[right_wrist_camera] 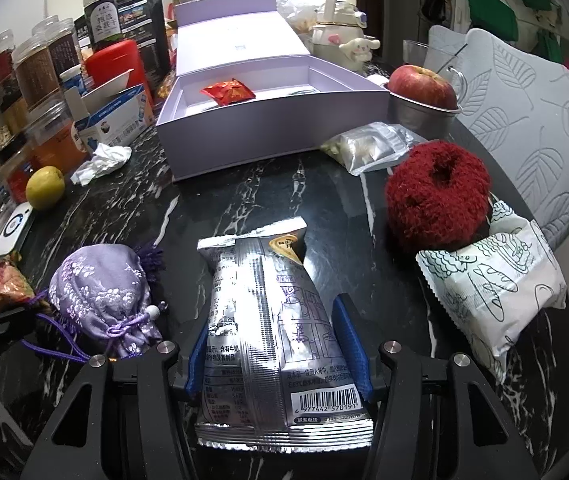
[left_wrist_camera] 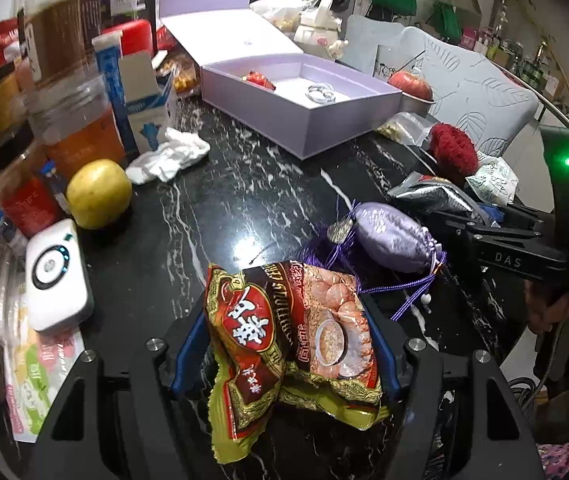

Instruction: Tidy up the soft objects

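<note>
The left gripper (left_wrist_camera: 290, 354) pinches a red and yellow snack bag (left_wrist_camera: 288, 344) between its two blue pads, and the bag is crumpled in the squeeze. Just past it and a bit to its right, a purple silk pouch (left_wrist_camera: 390, 236) lies on the dark marble surface (left_wrist_camera: 244, 200), its cords trailing near the bag. The right gripper (right_wrist_camera: 278, 354) pinches a shiny silver packet (right_wrist_camera: 268, 332) between its blue pads, and the packet sticks out forward over the surface. Seen from this gripper, the purple silk pouch sits close on the left. On the right lies a white wrapped bread pack (right_wrist_camera: 492, 292), and a fuzzy red ring (right_wrist_camera: 438, 196) leans against its far end. Farther ahead of both grippers stands an open lilac box (right_wrist_camera: 268, 124) with a small red packet (right_wrist_camera: 228, 92) inside. Beside the box on the right, a red apple (right_wrist_camera: 422, 84) rests in a metal cup (right_wrist_camera: 420, 120). Far to the left, a yellow fruit (right_wrist_camera: 44, 188) and a crumpled white tissue (right_wrist_camera: 102, 162) lie near some jars (right_wrist_camera: 36, 76).
</note>
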### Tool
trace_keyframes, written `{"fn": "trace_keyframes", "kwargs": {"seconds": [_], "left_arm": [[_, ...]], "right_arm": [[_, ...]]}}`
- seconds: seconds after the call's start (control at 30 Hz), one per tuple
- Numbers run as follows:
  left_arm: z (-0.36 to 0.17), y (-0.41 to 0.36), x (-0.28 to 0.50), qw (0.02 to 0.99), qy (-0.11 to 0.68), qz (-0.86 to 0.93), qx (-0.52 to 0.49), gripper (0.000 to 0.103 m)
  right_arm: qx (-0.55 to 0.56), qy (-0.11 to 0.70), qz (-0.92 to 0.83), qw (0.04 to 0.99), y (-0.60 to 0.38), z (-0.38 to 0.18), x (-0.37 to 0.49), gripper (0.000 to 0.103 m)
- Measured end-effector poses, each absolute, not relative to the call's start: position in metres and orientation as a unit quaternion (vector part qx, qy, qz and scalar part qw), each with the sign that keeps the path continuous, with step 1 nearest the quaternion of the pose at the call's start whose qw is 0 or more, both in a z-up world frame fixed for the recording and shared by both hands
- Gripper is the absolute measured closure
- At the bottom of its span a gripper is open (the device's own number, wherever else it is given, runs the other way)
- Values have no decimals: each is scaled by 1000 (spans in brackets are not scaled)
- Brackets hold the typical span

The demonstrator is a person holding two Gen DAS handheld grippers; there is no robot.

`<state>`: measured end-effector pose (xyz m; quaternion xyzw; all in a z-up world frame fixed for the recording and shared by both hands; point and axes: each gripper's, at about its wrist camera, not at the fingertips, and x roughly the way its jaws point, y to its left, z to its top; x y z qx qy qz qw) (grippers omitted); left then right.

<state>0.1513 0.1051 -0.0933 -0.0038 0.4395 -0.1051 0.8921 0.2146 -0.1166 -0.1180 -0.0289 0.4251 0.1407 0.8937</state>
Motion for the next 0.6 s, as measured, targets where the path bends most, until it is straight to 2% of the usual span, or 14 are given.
{"fn": "trace_keyframes", "kwargs": {"seconds": [0.27, 0.6], "left_arm": [[-76, 98, 144, 906, 402, -132, -17, 34], [-43, 73, 154, 929, 334, -161, -4, 34]], "right_arm": [[-11, 424, 149, 893, -124, -116, 205, 59], [9, 401, 151, 903, -137, -101, 192, 62]]}}
